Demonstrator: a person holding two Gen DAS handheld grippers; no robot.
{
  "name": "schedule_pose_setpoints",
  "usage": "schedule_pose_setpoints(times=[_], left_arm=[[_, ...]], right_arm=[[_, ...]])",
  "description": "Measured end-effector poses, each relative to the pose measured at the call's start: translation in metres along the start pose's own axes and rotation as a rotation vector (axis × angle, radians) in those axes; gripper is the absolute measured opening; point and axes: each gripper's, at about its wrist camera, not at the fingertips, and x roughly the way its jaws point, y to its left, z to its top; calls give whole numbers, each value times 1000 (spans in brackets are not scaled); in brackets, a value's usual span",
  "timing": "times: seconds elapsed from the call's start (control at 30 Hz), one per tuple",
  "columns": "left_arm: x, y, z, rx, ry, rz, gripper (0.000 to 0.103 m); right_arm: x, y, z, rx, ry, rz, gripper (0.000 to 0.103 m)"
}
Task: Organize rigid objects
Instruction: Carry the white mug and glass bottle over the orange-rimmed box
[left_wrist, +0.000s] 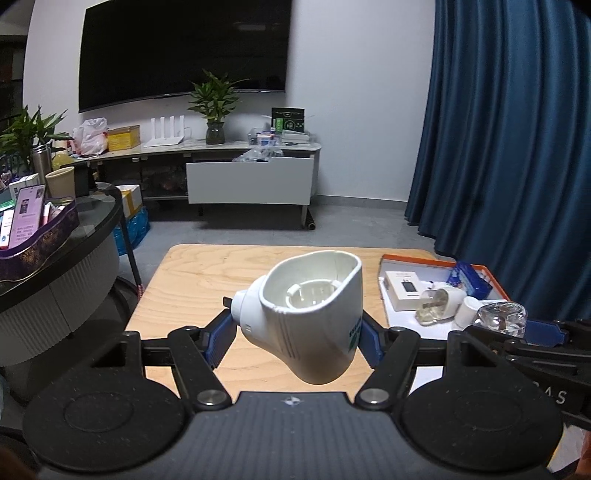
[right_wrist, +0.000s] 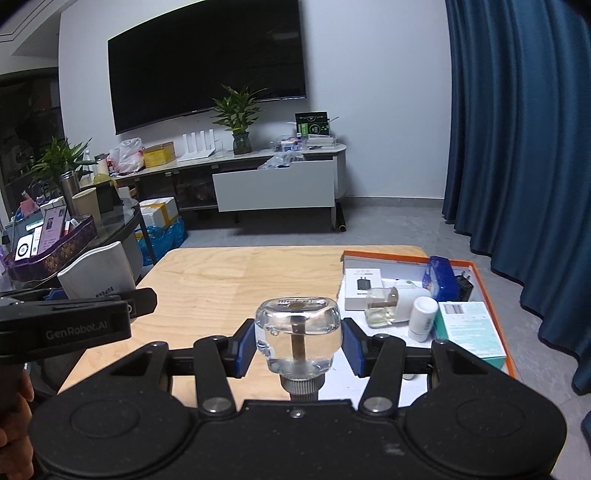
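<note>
My left gripper (left_wrist: 295, 334) is shut on a white plastic plug-in housing (left_wrist: 314, 317), hollow end facing away and tilted, held above the wooden table (left_wrist: 192, 280). My right gripper (right_wrist: 298, 345) is shut on a clear glass bottle (right_wrist: 298, 332) with liquid and a brown wick, its threaded neck toward the camera. Each gripper shows in the other's view: the right gripper (left_wrist: 546, 332) with the bottle (left_wrist: 502, 319) at the right edge, the left gripper (right_wrist: 74, 314) with the white housing (right_wrist: 99, 273) at the left edge. Both are held side by side over the table's near part.
An orange-rimmed box (right_wrist: 495, 295) lies on the table's right side with a white charger carton (right_wrist: 364, 288), another plug-in unit with bottle (right_wrist: 395, 301), a white cylinder (right_wrist: 423, 319), a blue tin (right_wrist: 441, 277) and a teal carton (right_wrist: 469, 328). A dark round side table (left_wrist: 74, 236) with clutter stands left.
</note>
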Motion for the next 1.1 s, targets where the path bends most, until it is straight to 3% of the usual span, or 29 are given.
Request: schedule_pose_setpoints(times=[1.1], left_arm=[[-6, -37, -9, 71, -3, -107, 70]], right_arm=[[-20, -50, -15, 72, -14, -98, 60]])
